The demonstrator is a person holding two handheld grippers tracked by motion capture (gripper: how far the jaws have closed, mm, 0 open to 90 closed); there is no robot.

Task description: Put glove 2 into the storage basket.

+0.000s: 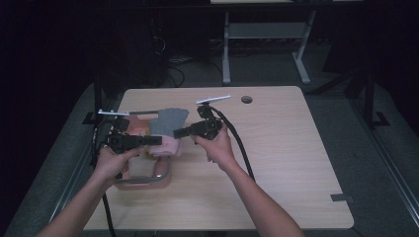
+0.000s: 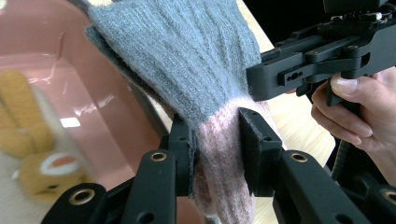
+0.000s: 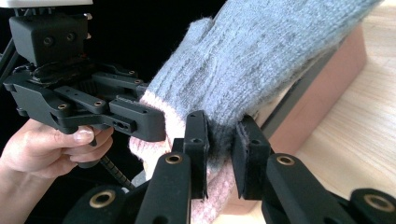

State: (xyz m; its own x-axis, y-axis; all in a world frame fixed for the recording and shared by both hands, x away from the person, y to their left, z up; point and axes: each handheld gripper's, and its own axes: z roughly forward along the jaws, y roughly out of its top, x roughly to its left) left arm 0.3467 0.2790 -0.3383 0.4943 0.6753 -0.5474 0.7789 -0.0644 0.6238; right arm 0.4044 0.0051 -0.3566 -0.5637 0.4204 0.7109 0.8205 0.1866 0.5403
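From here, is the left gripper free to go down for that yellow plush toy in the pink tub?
Probably not as things stand. The left gripper has its jaws around the knitted glove, which the right gripper also pinches, and the glove hangs over the pink tub rim. The plush toy lies uncovered in the tub below.

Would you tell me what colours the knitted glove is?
Grey knitted glove with a pale pink cuff, clearest in the left gripper view.

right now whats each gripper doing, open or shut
Left gripper: shut on the pink cuff of the grey glove.
Right gripper: shut on the same glove.
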